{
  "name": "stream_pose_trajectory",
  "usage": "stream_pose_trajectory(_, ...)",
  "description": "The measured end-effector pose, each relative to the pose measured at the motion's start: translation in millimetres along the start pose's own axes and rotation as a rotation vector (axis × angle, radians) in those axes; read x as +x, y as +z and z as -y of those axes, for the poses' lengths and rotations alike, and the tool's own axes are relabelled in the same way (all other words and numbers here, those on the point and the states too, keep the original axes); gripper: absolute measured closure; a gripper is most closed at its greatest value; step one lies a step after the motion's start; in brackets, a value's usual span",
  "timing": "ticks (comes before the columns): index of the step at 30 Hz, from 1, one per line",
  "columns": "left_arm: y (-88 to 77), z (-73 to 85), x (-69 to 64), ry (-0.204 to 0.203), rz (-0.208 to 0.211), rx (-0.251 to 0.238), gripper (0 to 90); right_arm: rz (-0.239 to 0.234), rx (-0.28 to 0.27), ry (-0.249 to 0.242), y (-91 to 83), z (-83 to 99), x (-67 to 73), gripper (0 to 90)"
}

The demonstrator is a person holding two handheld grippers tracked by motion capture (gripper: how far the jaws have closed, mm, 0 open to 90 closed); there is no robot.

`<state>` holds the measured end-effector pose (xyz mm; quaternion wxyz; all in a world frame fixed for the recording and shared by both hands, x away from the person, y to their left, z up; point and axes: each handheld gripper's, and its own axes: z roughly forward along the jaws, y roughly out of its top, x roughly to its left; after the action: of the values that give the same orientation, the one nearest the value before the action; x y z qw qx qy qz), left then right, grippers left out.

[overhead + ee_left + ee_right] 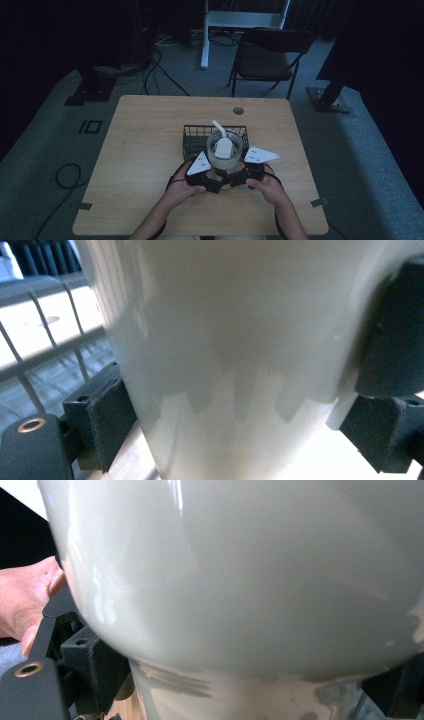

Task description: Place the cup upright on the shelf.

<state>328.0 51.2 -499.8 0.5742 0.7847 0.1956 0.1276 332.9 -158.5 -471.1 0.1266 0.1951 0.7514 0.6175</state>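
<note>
Plainly, both claws are clamped on the same thing: a pale, glossy cup (225,150) with a white scoop-like piece (223,147) resting in its mouth. It sits just past the middle of the bench (145,150), at about twelve o'clock from the person, touching or overlapping the near edge of a black wire basket (192,137).

The left claw (212,181) grips from about seven o'clock of the cup, the right claw (235,179) from about five o'clock. In the left gripper view the cup wall (240,350) stands between the two black pads (107,415), each pressed against it; in the right gripper view the bulging upper body (240,570) narrows to a stem (240,697) where the jaws close on either side.

The surface is smooth and shiny, so it likely slips under a light pinch. It looks rigid, ceramic or hard plastic, possibly breakable and not light. Holding low on the narrow waist, under the bulge, looks the safer grip, since the flare would stop it sliding down. The loose piece inside could tip out if the cup tilts.
</note>
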Motion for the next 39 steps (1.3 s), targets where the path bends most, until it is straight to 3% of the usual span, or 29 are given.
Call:
stream_pose_trajectory(5, -6.0, -23.9, 8.7, 0.021, -0.013, -0.016, 11.0, 0.006, -0.03, -0.019, 0.7, -22.6, -2.9, 8.8)
stream_pose_trajectory(7, -6.0, -23.9, 8.7, 0.021, -0.013, -0.016, 11.0, 0.008, -0.034, -0.021, 1.3, -27.6, -4.5, 8.8)
stream_pose_trajectory(8, -8.8, -41.2, 17.3, 0.032, -0.02, -0.015, 11.1, 0.014, -0.041, -0.037, 3.4, -39.6, -7.3, 8.8)
stream_pose_trajectory(10, -10.5, -52.8, 23.9, 0.021, -0.014, -0.023, 11.1, 0.021, -0.043, -0.054, 5.5, -50.6, -9.8, 8.7)
stream_pose_trajectory(19, -16.6, -90.0, 50.5, 0.022, -0.032, -0.054, 11.1, 0.03, -0.1, -0.066, 17.0, -87.4, -27.2, 8.8)
stream_pose_trajectory(24, -16.7, -105.6, 63.9, 0.057, -0.053, -0.04, 11.1, 0.033, -0.128, -0.087, 24.4, -104.8, -40.0, 8.8)
stream_pose_trajectory(30, -13.0, -109.4, 78.4, 0.071, -0.063, -0.024, 11.1, 0.032, -0.141, -0.099, 33.5, -109.0, -52.4, 8.8)
stream_pose_trajectory(39, 0.2, -93.8, 94.1, 0.077, -0.085, 0.026, 11.1, 0.029, -0.128, -0.067, 47.9, -90.4, -71.1, 8.8)
